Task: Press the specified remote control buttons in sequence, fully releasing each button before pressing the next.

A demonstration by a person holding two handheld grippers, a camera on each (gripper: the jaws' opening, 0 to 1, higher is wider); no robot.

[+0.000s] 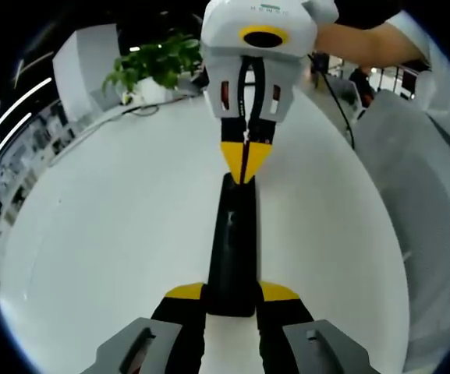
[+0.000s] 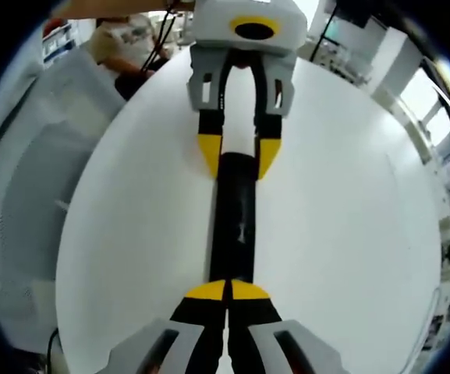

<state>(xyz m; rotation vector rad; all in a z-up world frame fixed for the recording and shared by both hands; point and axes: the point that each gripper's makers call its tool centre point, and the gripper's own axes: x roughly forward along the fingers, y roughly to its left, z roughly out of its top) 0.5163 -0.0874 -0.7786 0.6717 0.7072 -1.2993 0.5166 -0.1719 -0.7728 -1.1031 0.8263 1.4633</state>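
Black remote [image 1: 232, 249] lying lengthwise on white table [image 1: 108, 234], centre of the left gripper view, running from lower middle up toward centre. Left gripper [image 1: 232, 294] at bottom of that frame, yellow tips on either side of the remote's near end, grasping it. Right gripper [image 1: 245, 160] coming down from top centre of the same frame, yellow tips pinched together to a point, touching or just above the remote's far end; contact not clear. Potted plant [image 1: 154, 66] at upper left, past the table edge. Person's arm [image 1: 365, 39] at upper right. In the right gripper view, remote [image 2: 234, 226] again at centre on table [image 2: 341, 234]; right gripper [image 2: 227, 291] at bottom middle, tips clenched tight at the remote's near end. Left gripper [image 2: 235, 156] at top centre, tips straddling the remote's far end.
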